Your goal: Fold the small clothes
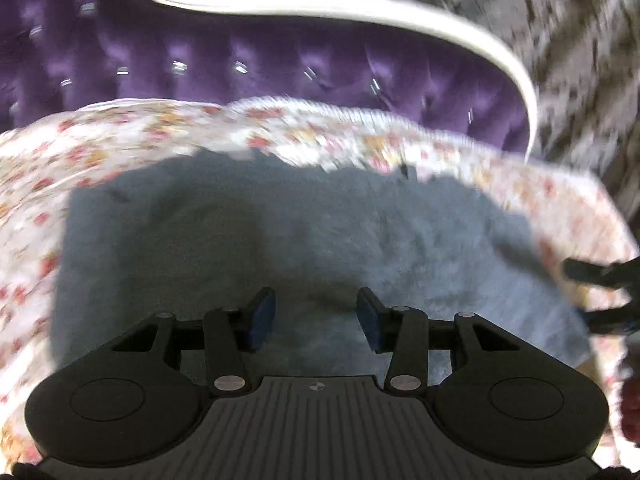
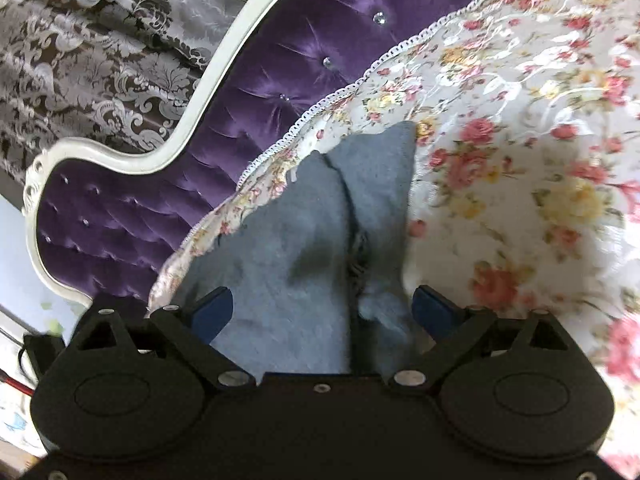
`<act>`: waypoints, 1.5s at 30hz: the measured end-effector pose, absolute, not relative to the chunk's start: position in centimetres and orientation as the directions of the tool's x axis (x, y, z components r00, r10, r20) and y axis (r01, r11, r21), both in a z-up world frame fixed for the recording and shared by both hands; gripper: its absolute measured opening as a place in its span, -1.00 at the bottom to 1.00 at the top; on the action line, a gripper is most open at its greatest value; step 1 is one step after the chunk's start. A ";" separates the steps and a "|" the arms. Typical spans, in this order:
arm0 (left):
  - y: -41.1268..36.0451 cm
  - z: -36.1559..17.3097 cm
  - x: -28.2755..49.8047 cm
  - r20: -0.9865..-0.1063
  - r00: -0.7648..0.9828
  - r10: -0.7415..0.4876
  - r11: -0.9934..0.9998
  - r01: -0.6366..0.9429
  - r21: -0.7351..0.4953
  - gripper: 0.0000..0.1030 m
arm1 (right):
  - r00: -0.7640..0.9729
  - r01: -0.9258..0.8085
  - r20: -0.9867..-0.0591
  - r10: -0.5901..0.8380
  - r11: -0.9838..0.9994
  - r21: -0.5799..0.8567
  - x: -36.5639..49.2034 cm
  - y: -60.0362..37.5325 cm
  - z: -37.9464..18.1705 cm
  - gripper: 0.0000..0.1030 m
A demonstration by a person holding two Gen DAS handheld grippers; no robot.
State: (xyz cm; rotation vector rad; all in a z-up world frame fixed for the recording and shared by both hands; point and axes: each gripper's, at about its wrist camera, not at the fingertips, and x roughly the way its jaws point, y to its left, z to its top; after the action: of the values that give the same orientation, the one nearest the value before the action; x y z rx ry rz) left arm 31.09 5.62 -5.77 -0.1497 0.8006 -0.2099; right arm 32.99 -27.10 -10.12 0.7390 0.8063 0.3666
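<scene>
Left wrist view: left gripper [image 1: 316, 318] sits low centre of frame, blue pads [image 1: 262, 318] spread apart with a clear gap between them, nothing pinched. It hangs over the blue-grey garment [image 1: 280, 232], which fills the middle of the frame and lies mostly flat on the floral bedspread [image 1: 36, 184]. Frame is motion-blurred, so seams and edges are hard to read. At the right edge, mid height, the right gripper's black fingers [image 1: 600, 292] poke in at the garment's side; whether they touch cloth there I cannot tell. Behind, across the top of the frame, a purple tufted headboard [image 1: 240, 64] with a white curved frame [image 1: 320, 6], then patterned curtain [image 1: 580, 40] at upper right.

Right wrist view: right gripper [image 2: 322, 308] at bottom centre, pads wide apart, holding nothing. The garment runs between and past the fingers up to centre frame, with a dark seam [image 2: 352, 216] and a small bunched fold just by the right pad. It narrows to a point toward the bedspread's lace edge [image 2: 360, 80]. Headboard takes the centre left, curtain the upper left.

Judgement: both tools parked open at opposite sides of the cloth, likely lining up for a corner or edge grab before a fold. Soft fleecy fabric should bunch easily, so a pinch at the seam risks catching two layers.
</scene>
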 end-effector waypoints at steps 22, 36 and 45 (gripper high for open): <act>19.1 -6.2 27.9 -0.589 0.808 -0.018 0.980 -0.102 -0.170 -0.14 | 0.624 0.016 -0.640 0.448 0.812 0.584 36.6 -23.5 -8.8 -0.37; 23.7 -6.0 27.9 -0.587 0.809 -0.025 0.937 -0.186 -0.297 -0.14 | 0.627 -0.217 -0.641 0.442 0.890 0.402 37.7 -10.3 0.9 -0.44; 25.6 -6.5 27.7 -0.598 0.801 -0.009 0.916 -0.234 -0.327 -0.14 | 0.513 -0.393 -0.668 0.540 0.839 0.376 39.2 3.1 -1.6 -0.45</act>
State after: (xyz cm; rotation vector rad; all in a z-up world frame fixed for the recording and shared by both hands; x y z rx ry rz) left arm 27.72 25.59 -6.49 -0.4020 0.6340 0.1241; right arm 39.24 3.11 -1.62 0.1857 0.8660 0.5647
